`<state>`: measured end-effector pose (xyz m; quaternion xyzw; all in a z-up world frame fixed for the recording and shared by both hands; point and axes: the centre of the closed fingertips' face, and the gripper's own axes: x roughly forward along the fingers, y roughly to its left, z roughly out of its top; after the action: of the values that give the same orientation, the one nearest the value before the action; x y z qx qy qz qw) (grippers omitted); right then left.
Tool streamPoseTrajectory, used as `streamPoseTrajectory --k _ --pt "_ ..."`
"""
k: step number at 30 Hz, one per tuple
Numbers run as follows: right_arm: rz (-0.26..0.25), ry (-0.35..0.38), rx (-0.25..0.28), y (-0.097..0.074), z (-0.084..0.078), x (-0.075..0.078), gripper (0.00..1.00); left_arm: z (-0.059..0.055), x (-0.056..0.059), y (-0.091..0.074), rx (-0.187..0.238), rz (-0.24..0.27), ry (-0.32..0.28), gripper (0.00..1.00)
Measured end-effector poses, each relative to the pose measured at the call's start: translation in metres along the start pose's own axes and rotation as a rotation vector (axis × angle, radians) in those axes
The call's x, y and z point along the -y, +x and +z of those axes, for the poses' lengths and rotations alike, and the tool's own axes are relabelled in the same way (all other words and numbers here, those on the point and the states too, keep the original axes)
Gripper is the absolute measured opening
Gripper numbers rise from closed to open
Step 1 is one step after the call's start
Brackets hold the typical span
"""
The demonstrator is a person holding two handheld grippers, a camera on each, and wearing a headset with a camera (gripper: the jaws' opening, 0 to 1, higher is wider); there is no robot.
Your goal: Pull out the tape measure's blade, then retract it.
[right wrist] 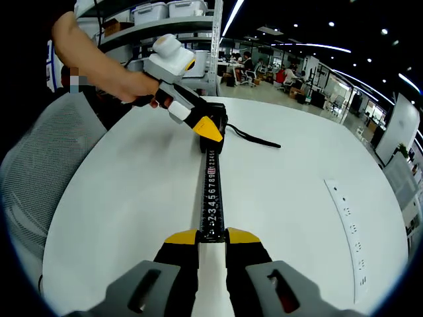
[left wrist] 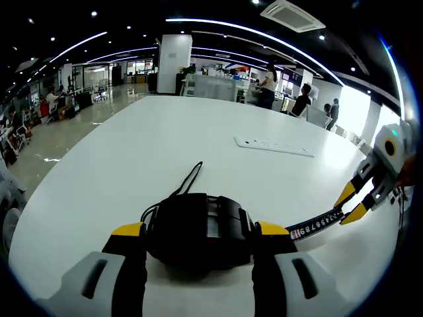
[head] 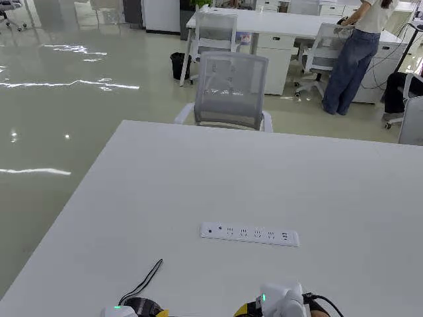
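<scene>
Seen along the left gripper (left wrist: 199, 230): yellow-tipped jaws clamped on either side of the tape measure (left wrist: 198, 221), a stubby black case sitting on the white table (left wrist: 119, 152), with a thin black wrist loop (left wrist: 188, 179) trailing away from it. Off at that view's right edge, the right gripper (left wrist: 350, 205), pinching the far end of the blade (left wrist: 317, 224), which is drawn out a short way from the case. Reads quite differently in the right gripper view. There the blade runs straight up the middle as a dark strip with white numerals counting upward from the jaws, its tip nipped in the narrow gap between the two yellow tips. Lies low over the tabletop, touching or just clear; cannot tell which. At the strip's far end sits the case, gripped from the side by the left tool, held in a bare hand (right wrist: 135, 86) — a detail the left gripper view cannot give. From the head view, just the tops of both tools along the bottom edge, with a sliver of the black case and its loop beside the left one. Farther up the table, well apart from all this, a white power strip (head: 250, 234). Beyond the table edge, a grey mesh chair (head: 230, 92), a glossy floor, and a person (head: 353, 59) standing at another desk.
</scene>
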<state>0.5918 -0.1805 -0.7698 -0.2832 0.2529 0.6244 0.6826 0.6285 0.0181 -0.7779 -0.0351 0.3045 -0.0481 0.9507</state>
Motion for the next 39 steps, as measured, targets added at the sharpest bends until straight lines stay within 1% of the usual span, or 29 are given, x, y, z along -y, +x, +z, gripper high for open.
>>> streamPoseTrajectory --k 8,19,29,39 --pt "0.002 0.01 0.006 0.0019 0.0027 -0.0005 0.13 0.0 -0.0004 0.0 0.002 -0.003 -0.002 0.62" --pt "0.005 0.009 0.002 0.0037 0.0018 -0.0005 0.13 -0.0004 -0.0002 -0.0001 0.003 -0.001 0.004 0.62" --pt "0.011 0.012 0.003 0.0086 0.0034 -0.0015 0.13 -0.0005 -0.0003 0.0 0.001 -0.005 0.005 0.62" --pt "0.008 0.012 0.003 0.0096 0.0067 -0.0012 0.13 0.0005 -0.0004 -0.0006 0.003 -0.006 0.0 0.62"
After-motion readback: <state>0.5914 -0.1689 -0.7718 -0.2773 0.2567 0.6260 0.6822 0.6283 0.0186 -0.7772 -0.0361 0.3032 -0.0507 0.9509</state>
